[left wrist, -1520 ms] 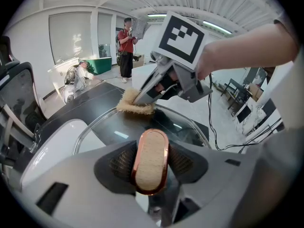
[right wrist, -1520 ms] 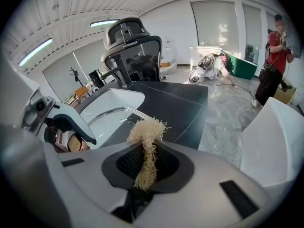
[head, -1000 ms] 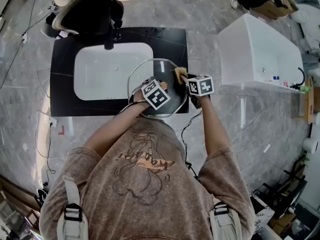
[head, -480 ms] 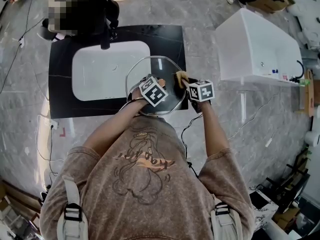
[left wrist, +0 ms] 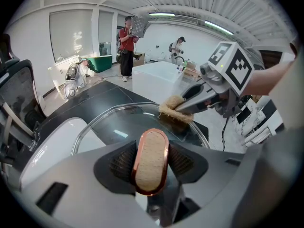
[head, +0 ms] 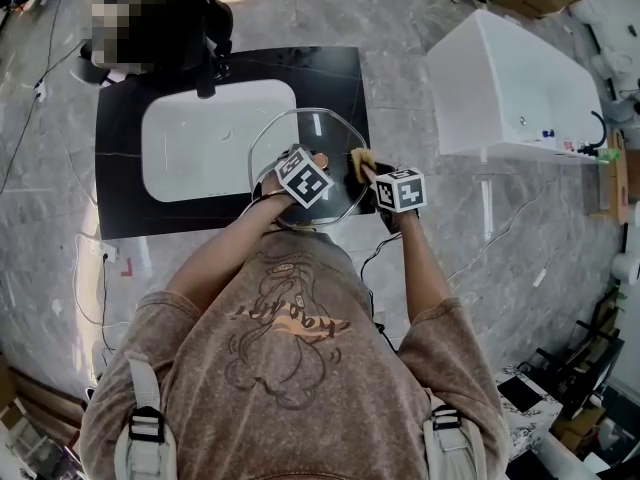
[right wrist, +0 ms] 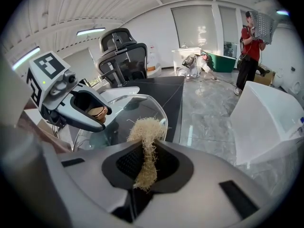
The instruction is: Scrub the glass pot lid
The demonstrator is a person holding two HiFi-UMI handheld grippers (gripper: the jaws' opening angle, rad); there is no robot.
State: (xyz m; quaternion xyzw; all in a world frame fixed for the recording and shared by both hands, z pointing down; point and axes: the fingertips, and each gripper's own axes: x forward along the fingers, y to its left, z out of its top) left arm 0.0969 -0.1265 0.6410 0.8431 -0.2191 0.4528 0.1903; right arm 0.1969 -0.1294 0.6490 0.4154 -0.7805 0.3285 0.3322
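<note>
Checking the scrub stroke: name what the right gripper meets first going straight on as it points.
Probably the glass lid: the scrubber in the right gripper sits at its rim; depth unclear.

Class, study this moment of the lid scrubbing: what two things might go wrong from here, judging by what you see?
The left gripper holds the glass pot lid by its knob alone, so scrubbing pressure might twist it loose onto the black counter. The right gripper pinches only a thin tail of the fibre scrubber, which could pull out.
</note>
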